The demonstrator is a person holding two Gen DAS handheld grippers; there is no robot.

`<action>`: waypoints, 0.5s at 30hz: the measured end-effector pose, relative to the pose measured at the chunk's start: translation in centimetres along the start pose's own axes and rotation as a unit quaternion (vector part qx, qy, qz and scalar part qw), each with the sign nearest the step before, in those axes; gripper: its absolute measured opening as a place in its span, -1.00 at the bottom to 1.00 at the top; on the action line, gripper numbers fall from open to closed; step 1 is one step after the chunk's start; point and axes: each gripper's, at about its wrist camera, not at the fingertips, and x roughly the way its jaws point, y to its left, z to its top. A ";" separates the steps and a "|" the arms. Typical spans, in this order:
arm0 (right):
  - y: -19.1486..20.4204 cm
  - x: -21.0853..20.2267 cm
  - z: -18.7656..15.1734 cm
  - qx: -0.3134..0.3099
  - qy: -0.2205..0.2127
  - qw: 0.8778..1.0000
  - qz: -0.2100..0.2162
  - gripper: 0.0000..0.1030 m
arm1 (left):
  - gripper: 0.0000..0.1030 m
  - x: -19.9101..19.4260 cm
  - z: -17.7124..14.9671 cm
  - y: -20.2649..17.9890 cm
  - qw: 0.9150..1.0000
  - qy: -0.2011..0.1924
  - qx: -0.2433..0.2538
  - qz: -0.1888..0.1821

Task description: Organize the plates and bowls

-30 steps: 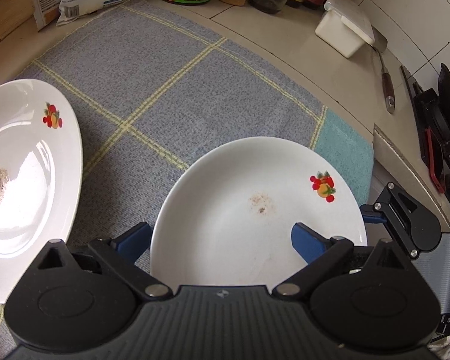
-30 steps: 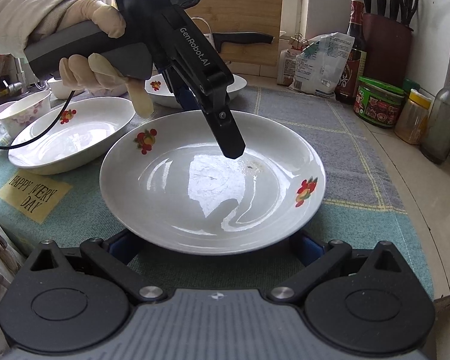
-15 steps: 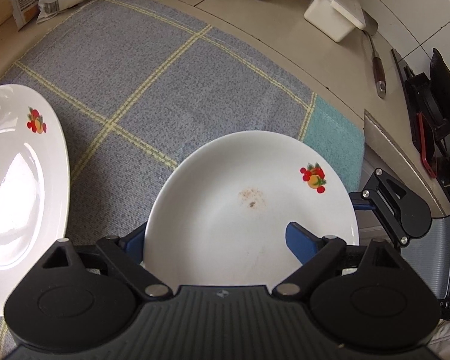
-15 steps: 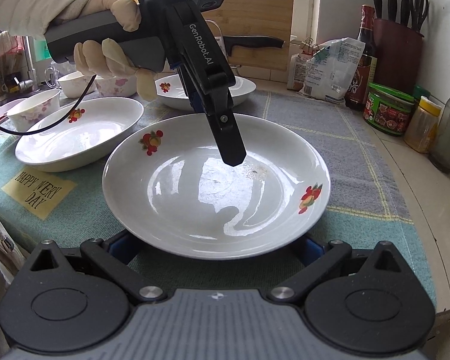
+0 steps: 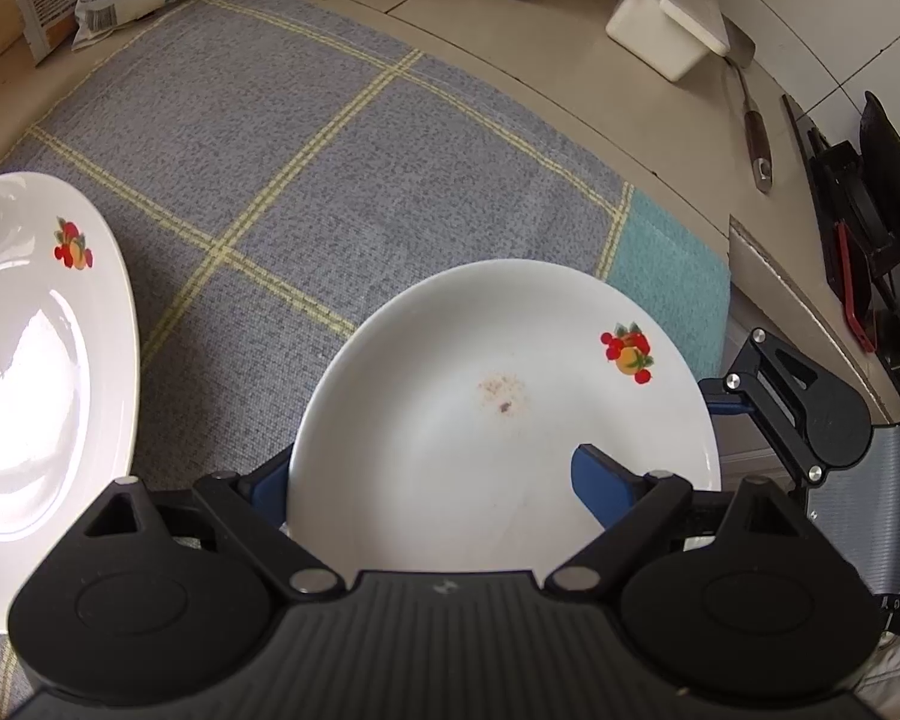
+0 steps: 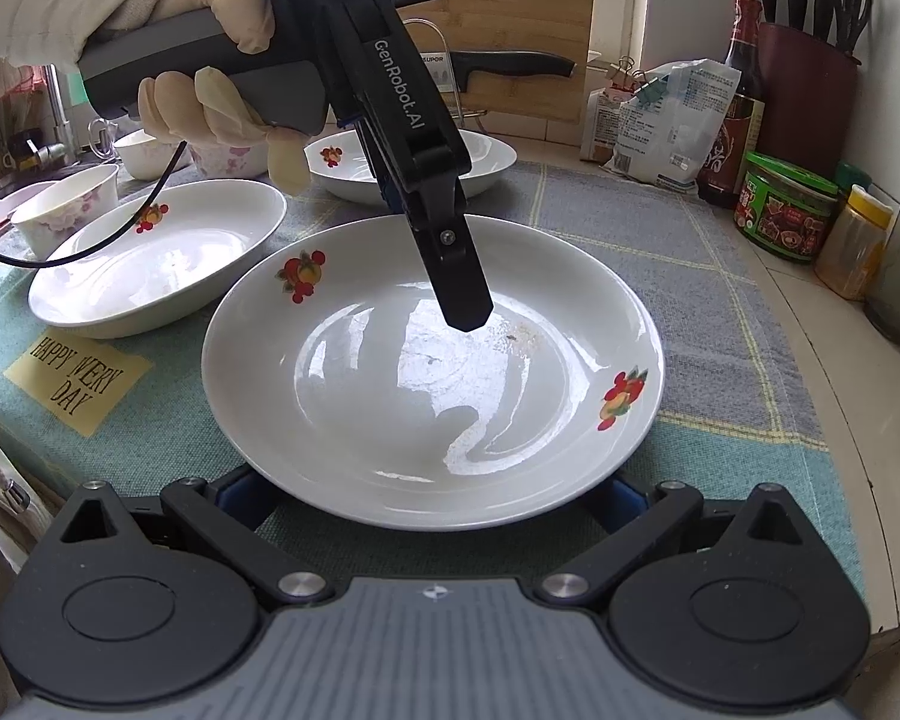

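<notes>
While the dirty plate [image 6: 384,420] sits flat on the checked cloth [image 5: 330,168] at the near right corner of the bench, both tongs are set around it and neither has closed. The left tongs [image 5: 432,468] stand wide and straddle its far rim, 1 finger over the inside of the plate and the other outside, below the rim. The right tongs [image 6: 432,495] are also wide, their 2 fingers low at either side of the near rim. The step in hand looks like taking this plate to stack it on 1 of the 2 matching plates, the left one [image 6: 150,258] or the far one [image 6: 414,174]. A good grasp probably needs the left tongs pushed deeper over the rim before closing, since glazed china slips. Lifting level and lowering gently onto the stack should avoid chipping.
</notes>
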 end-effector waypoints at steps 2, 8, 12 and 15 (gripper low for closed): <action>0.0 0.0 0.1 0.000 0.004 1.000 0.000 1.00 | 0.78 0.0 0.0 0.0 1.000 0.000 -0.001 -0.001; -0.1 0.1 0.5 -0.001 0.017 1.000 0.002 1.00 | 0.78 -0.3 -0.2 0.0 1.000 -0.005 -0.002 -0.004; 0.0 0.1 0.7 -0.001 0.024 1.000 0.003 1.00 | 0.78 -0.8 -0.3 0.0 1.000 -0.011 -0.005 -0.005; -0.2 0.0 1.0 0.001 0.026 1.000 0.007 1.00 | 0.78 -1.2 -0.2 0.0 1.000 -0.017 -0.009 -0.005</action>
